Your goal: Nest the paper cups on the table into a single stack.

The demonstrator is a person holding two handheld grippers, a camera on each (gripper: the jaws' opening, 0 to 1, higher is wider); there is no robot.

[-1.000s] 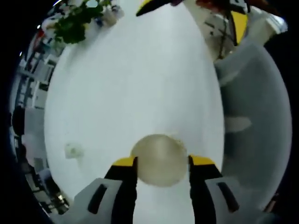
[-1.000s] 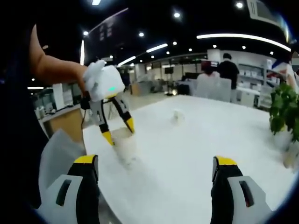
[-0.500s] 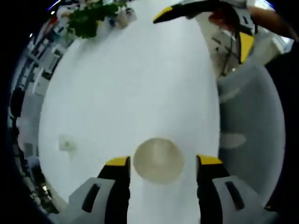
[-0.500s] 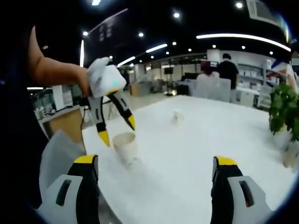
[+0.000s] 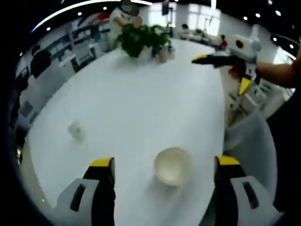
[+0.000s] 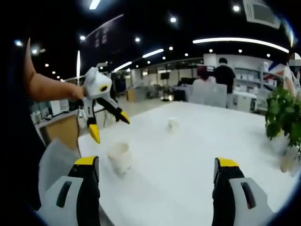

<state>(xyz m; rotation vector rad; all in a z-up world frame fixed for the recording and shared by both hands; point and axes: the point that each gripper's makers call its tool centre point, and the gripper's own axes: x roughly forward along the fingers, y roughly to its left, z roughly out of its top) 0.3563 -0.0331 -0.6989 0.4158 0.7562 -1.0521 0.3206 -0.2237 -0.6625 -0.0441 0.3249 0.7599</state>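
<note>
In the left gripper view, the near paper cup stood upright on the white table, mouth up, ahead of the left gripper and between the lines of its two yellow-tipped jaws but touching neither; the jaws were spread wide with nothing in them. A second paper cup stood well apart, toward the table's far edge, and a potted plant sat at the other end. The right gripper hung above the table edge, its jaws wide apart and empty; in the right gripper view the left gripper hovered above the near cup. A second earlier the left jaws had closely flanked this cup; since then they had widened and lifted clear of it.
</note>
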